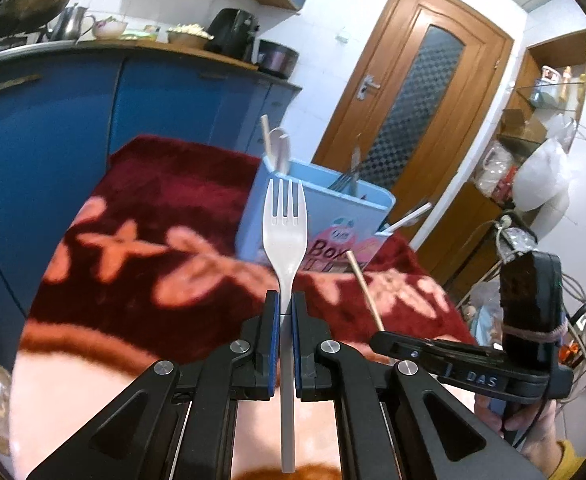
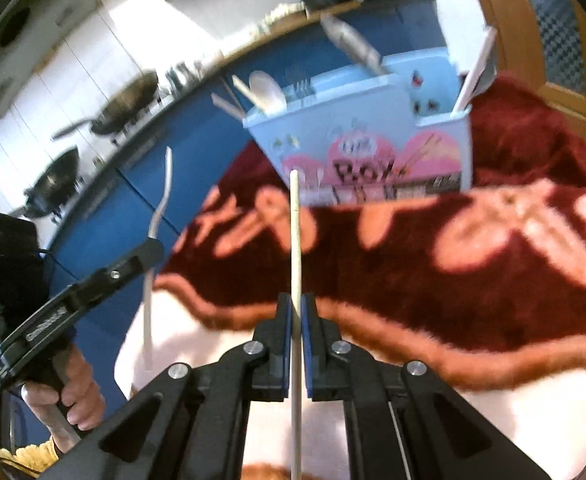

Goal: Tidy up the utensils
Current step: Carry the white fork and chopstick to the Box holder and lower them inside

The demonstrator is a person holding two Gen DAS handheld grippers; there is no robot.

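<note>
Two grippers each carry one utensil toward the blue utensil box. Left wrist view: the left gripper clamps the white plastic fork by its handle, tines forward for insertion. Right wrist view: the right gripper pinches a wooden chopstick, aimed boxward above the red blanket.

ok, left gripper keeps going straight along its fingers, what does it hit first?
Most likely the blue box. The left gripper, shut on the white fork, points at the box's near wall, and the tines already overlap its rim in this view. Only blanket lies between. Depth is unclear, so the gap can't be judged.
</note>
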